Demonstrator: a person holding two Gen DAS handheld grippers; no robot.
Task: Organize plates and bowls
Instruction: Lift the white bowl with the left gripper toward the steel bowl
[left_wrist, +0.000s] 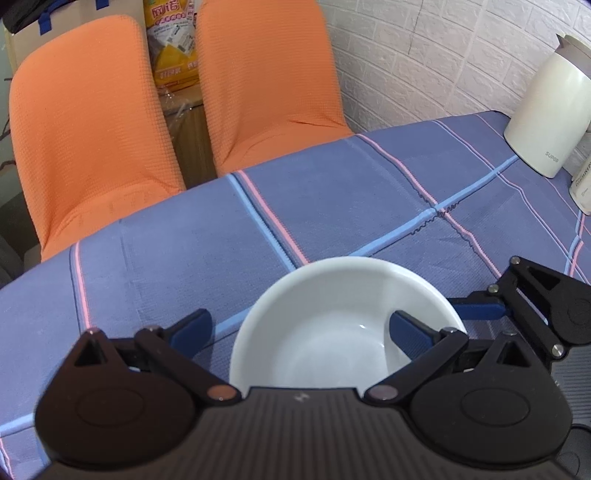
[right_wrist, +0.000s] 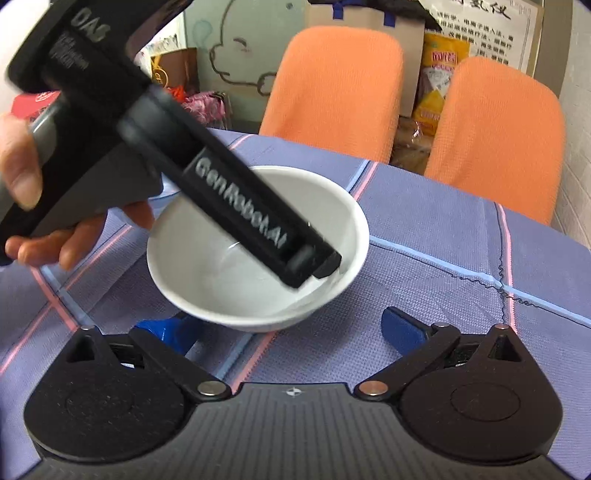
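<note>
The white ceramic bowl (left_wrist: 343, 325) sits on the blue checked tablecloth (left_wrist: 332, 206). The left gripper (left_wrist: 299, 328) straddles its rim, unclenched; it should seat deeper before squeezing. The right gripper (right_wrist: 288, 332) waits released just beside.

- your bowl (left_wrist: 332, 332) looks like smooth, glossy white ceramic.
- the tablecloth (left_wrist: 332, 192) under it is matt woven cloth with a fine rough grain.
- your left gripper (left_wrist: 299, 332) is matt black plastic, ribbed, with shiny metal pins.
- the chair covers (left_wrist: 92, 122) are waffle-textured orange fabric.
- the kettle (left_wrist: 546, 110) looks smooth, satin cream.
</note>
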